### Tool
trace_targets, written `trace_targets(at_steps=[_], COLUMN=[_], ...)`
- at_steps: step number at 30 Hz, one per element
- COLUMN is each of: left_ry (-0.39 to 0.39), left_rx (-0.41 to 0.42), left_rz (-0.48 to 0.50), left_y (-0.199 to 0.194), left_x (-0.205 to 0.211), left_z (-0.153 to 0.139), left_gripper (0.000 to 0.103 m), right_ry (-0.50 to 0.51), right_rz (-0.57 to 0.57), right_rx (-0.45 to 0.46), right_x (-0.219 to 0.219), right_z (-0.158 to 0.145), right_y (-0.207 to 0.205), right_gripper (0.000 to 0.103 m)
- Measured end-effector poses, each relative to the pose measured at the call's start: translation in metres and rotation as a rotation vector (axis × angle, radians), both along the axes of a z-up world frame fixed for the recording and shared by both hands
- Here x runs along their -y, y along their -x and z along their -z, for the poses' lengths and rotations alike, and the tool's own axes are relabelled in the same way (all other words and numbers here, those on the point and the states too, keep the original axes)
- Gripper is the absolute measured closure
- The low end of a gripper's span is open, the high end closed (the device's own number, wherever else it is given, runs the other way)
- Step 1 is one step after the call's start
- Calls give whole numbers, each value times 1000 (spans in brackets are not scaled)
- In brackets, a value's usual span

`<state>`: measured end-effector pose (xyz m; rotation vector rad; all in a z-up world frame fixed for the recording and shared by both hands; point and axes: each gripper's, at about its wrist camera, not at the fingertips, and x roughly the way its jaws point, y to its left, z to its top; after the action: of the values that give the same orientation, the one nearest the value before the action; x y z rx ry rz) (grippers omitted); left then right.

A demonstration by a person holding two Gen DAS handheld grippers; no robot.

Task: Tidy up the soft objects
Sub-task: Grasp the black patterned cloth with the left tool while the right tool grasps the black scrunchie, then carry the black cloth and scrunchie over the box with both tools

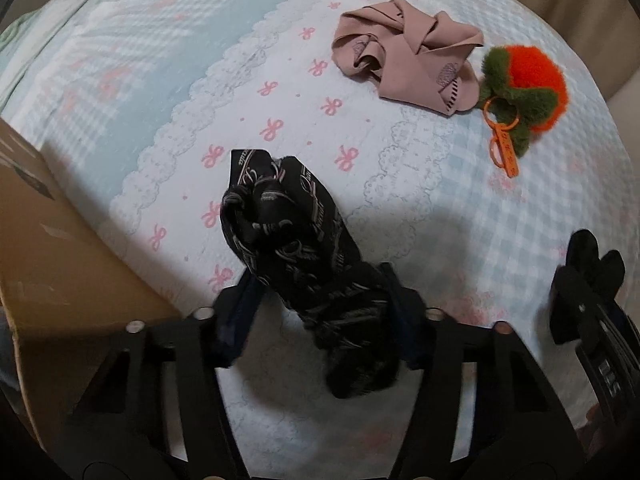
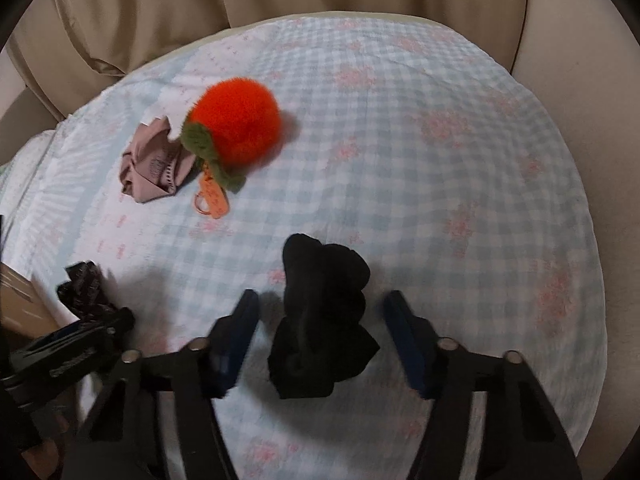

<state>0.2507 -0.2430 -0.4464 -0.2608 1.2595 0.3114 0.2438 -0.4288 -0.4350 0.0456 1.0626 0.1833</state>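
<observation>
A home bedroom: a bed spread with a quilted bedcover (image 1: 280,80) in pale blue gingham and pink bows, beige curtains (image 2: 160,12) hanging behind, a cardboard box (image 1: 60,272) alongside.

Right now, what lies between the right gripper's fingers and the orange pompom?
In the right wrist view, the black sock sits between the right gripper fingers; beyond it only bare checked bedspread up to the orange pompom.

Three cloths (image 1: 296,240) (one pompom (image 2: 236,120))
</observation>
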Motion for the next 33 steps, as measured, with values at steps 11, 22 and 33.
trace_targets(at_steps=[11,22,33], left_ry=[25,56,57], left_rx=[26,104,222], left_rz=[49,100,206], left_y=[7,17,50], left_x=[2,8,-8], left_z=[-21,-82,-198], left_gripper=[65,65,65], right_ry=[31,20,-3], right_rz=[59,80,122], right_rx=[11,61,138], right_x=[8,4,-14], right_z=[-6,-58,-163], right_y=[5,28,77], right_gripper=[77,78,78])
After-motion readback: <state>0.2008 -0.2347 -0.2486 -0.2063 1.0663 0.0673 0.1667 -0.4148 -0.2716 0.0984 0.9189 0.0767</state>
